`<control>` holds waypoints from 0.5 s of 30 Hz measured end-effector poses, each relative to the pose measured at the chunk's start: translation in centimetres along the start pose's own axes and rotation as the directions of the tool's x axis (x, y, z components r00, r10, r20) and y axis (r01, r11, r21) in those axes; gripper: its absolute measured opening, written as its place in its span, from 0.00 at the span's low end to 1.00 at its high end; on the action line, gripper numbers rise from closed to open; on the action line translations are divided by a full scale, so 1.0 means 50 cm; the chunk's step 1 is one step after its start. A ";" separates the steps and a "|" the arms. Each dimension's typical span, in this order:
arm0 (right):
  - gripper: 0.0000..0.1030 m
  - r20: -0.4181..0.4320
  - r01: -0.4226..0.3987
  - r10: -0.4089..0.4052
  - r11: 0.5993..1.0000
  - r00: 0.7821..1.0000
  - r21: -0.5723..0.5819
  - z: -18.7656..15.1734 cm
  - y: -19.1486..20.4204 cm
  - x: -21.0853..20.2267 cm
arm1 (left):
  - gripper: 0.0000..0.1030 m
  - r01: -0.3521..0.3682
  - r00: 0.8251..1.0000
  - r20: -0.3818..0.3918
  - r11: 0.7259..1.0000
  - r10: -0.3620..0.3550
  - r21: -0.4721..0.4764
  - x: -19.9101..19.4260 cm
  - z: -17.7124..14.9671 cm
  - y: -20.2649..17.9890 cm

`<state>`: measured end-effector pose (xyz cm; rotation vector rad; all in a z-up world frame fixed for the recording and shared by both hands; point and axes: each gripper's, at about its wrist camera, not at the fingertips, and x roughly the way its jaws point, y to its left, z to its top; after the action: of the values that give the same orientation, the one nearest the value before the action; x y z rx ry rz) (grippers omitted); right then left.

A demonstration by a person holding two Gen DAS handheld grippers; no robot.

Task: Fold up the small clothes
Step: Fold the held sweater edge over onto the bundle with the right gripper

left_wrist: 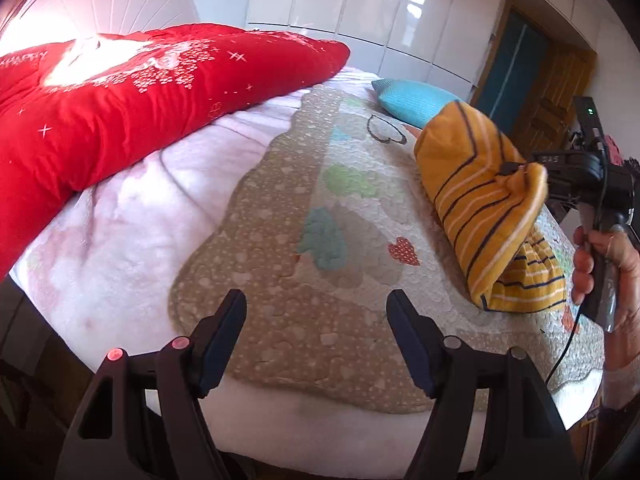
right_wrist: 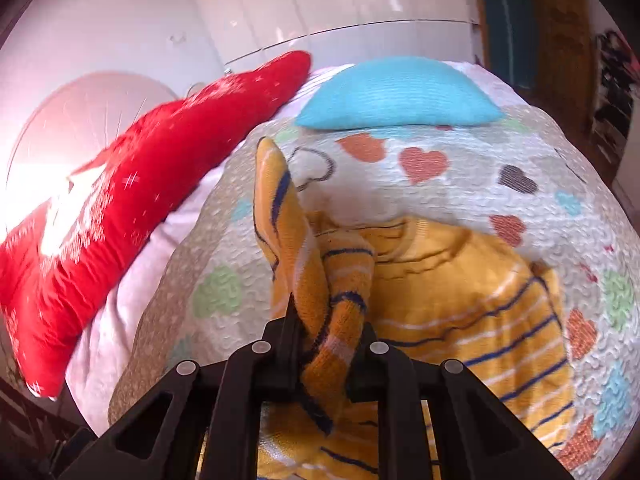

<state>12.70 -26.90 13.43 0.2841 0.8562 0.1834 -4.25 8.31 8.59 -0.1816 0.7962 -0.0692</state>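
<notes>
A yellow garment with dark and white stripes (left_wrist: 480,200) is partly lifted off the heart-patterned quilted mat (left_wrist: 304,280) at the right of the left wrist view. Its lower part (right_wrist: 460,280) still lies on the mat. My right gripper (right_wrist: 328,320) is shut on a bunched fold of this garment, and the cloth stands up between its fingers. In the left wrist view a hand (left_wrist: 600,248) carries the right gripper (left_wrist: 528,168), with its tips buried in the cloth. My left gripper (left_wrist: 316,300) is open over the mat's near edge, with nothing between its fingers.
A thick red quilt (left_wrist: 120,112) covers the left side of the bed. A blue pillow (right_wrist: 396,96) lies at the far end of the mat. White sheet (left_wrist: 120,248) shows between quilt and mat. Glossy white wardrobes (left_wrist: 360,8) and a wooden door (left_wrist: 560,80) stand behind.
</notes>
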 end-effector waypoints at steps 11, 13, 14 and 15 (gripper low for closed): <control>0.17 -0.036 0.051 -0.040 0.912 0.999 0.408 -0.146 -0.428 -0.029 | 0.70 0.148 0.984 -0.117 0.986 -0.138 0.082 0.079 -0.017 -0.161; 0.27 -0.011 0.016 -0.013 0.914 1.000 0.406 -0.145 -0.438 -0.039 | 0.70 0.160 0.981 -0.131 0.982 -0.147 0.097 0.086 -0.019 -0.184; 0.29 0.001 0.016 -0.018 0.912 1.000 0.410 -0.142 -0.444 -0.052 | 0.70 0.162 0.980 -0.133 0.981 -0.147 0.107 0.087 -0.017 -0.193; 0.30 0.017 0.021 -0.030 0.908 0.999 0.418 -0.137 -0.451 -0.071 | 0.70 0.162 0.981 -0.130 0.980 -0.147 0.119 0.085 -0.017 -0.201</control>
<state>6.19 -48.04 4.51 0.6754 0.8714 -0.0318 -1.82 -2.24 6.93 -0.1171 0.8943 -0.2807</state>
